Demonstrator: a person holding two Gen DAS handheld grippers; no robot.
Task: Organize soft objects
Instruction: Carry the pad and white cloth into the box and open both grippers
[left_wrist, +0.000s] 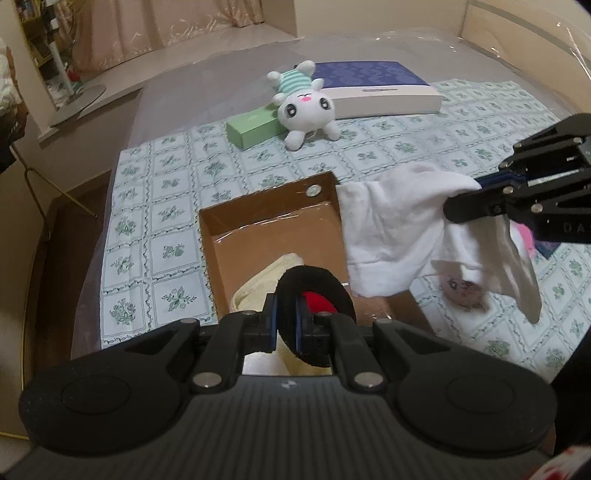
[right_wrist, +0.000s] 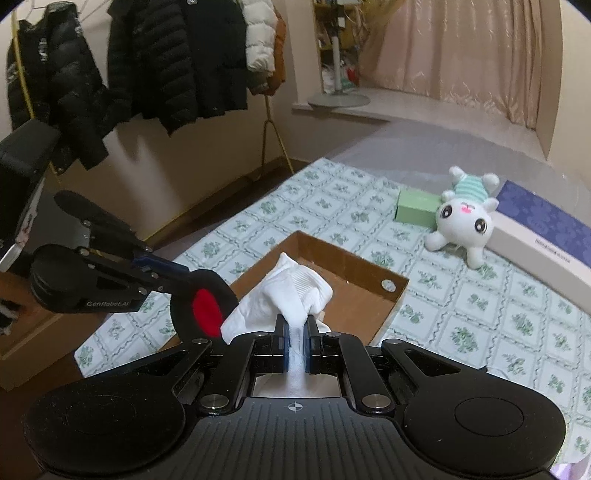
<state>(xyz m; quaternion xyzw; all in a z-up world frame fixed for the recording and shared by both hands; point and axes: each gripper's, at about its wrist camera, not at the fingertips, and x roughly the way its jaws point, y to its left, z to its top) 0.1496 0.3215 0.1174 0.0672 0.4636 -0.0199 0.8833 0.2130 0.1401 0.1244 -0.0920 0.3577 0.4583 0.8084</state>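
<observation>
My left gripper (left_wrist: 288, 325) is shut on a black round soft piece with a red centre (left_wrist: 314, 291), held over the near end of an open brown cardboard box (left_wrist: 266, 206). A cream cloth (left_wrist: 255, 288) lies in the box beneath it. My right gripper (right_wrist: 295, 332) is shut on a white cloth (right_wrist: 295, 291) that hangs over the box's (right_wrist: 351, 262) near edge. From the left wrist, the right gripper (left_wrist: 465, 199) holds the white cloth (left_wrist: 391, 236) just right of the box. The right wrist view shows the left gripper (right_wrist: 181, 271) with the black and red piece (right_wrist: 205, 310).
A white plush bunny in a striped top (left_wrist: 306, 107) lies across a green carton (left_wrist: 251, 127) and a blue-topped flat box (left_wrist: 376, 85) at the far side. A small pinkish plush (left_wrist: 465, 291) lies under the hanging cloth. A flower-patterned sheet (left_wrist: 166, 206) covers the bed. Dark coats (right_wrist: 147, 66) hang on the left.
</observation>
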